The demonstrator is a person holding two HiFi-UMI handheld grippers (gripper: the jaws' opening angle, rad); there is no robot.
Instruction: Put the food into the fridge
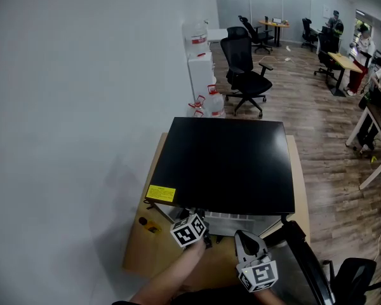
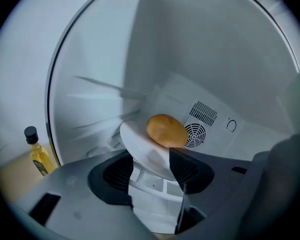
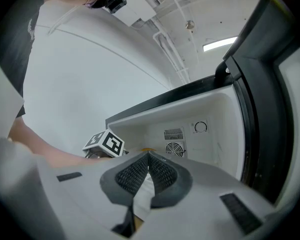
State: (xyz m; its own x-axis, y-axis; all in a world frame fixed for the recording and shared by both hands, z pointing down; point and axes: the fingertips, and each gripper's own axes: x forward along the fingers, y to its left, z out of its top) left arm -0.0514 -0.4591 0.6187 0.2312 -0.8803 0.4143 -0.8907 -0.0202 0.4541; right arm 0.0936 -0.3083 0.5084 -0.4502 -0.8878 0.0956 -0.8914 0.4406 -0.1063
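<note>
Fingers [image 2: 117, 176] of left gripper [image 2: 150, 155] stand apart, plate [image 2: 139, 143] with food [image 2: 166, 130] between them.

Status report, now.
Left gripper open, plate rim between jaws. Right gripper shut. Food on plate inside fridge. Door open, nothing blocking.

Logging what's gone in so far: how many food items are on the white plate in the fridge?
1. A rounded golden-brown food item lies on the white round plate inside the fridge, in front of the round fan grille. Something behind it could be hidden.
</note>
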